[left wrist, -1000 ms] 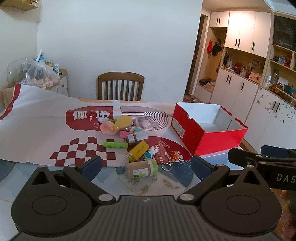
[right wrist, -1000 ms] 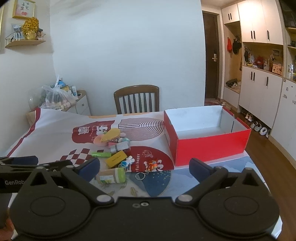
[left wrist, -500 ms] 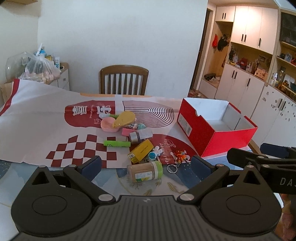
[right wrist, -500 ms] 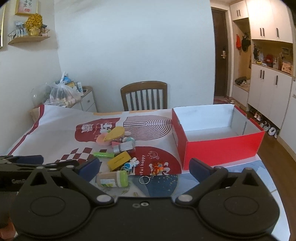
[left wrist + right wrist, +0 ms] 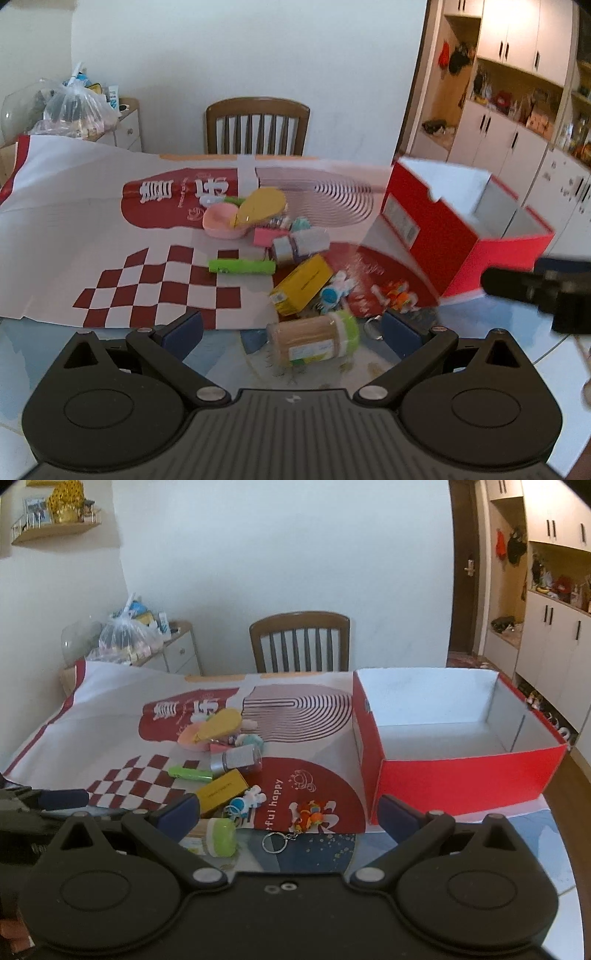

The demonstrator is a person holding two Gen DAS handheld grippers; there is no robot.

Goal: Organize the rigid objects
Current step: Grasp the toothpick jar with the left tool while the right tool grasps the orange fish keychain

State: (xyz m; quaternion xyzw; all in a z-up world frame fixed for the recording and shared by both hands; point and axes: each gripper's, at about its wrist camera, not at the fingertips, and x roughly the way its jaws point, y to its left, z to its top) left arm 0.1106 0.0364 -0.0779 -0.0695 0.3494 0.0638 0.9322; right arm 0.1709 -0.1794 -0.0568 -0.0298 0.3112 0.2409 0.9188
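Both jaws are spread wide, nothing held: left gripper [image 5: 291, 328], right gripper [image 5: 288, 812]. A toothpick jar [image 5: 314, 341] is seen lying between the left fingers. Small items are clustered at 11 o'clock; red box [image 5: 461, 779] stands at 1 o'clock, open-topped.

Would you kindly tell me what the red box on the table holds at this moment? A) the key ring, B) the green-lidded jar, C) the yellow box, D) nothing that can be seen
D: in the right wrist view the red box shows only its bare white inside, while the yellow box, the green-lidded jar and the key ring lie outside it on the table.
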